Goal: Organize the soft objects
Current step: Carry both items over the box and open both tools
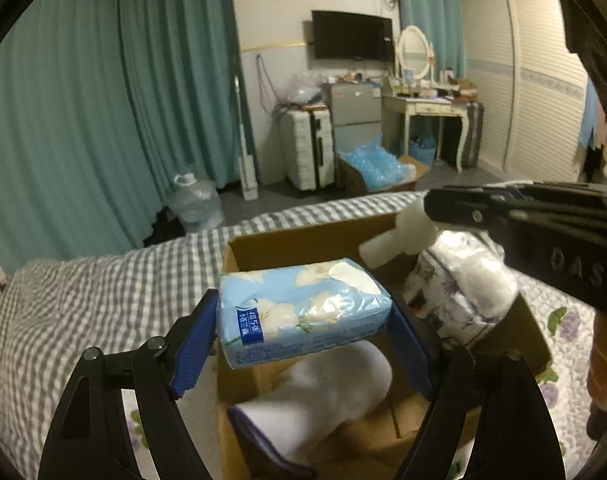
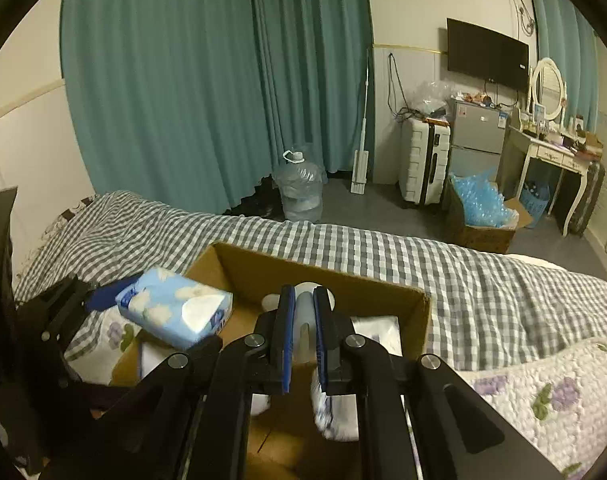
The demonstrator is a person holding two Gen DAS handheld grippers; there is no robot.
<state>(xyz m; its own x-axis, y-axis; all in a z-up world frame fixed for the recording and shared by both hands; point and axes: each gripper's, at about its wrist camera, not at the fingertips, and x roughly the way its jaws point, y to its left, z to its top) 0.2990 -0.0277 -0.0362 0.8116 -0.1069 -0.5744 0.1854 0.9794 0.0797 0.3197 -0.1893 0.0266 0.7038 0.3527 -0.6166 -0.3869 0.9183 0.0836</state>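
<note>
My left gripper (image 1: pixel 303 320) is shut on a blue flowered tissue pack (image 1: pixel 303 308) and holds it above the open cardboard box (image 1: pixel 287 240) on the bed; the pack also shows in the right wrist view (image 2: pixel 175 308). A white folded towel (image 1: pixel 323 392) lies inside the box. My right gripper (image 2: pixel 303 324) is shut on a white soft toy (image 2: pixel 303 320) over the box; in the left wrist view the toy's white end (image 1: pixel 399 236) sticks out of the right gripper's fingers (image 1: pixel 455 208). A floral-patterned soft bundle (image 1: pixel 463 296) hangs under it into the box.
The box sits on a grey checked bedspread (image 2: pixel 483 280) beside a floral quilt (image 2: pixel 543 392). Beyond the bed are teal curtains (image 2: pixel 183 100), a water jug (image 2: pixel 299 192), a white suitcase (image 2: pixel 423 164) and a box of blue plastic (image 2: pixel 483 204).
</note>
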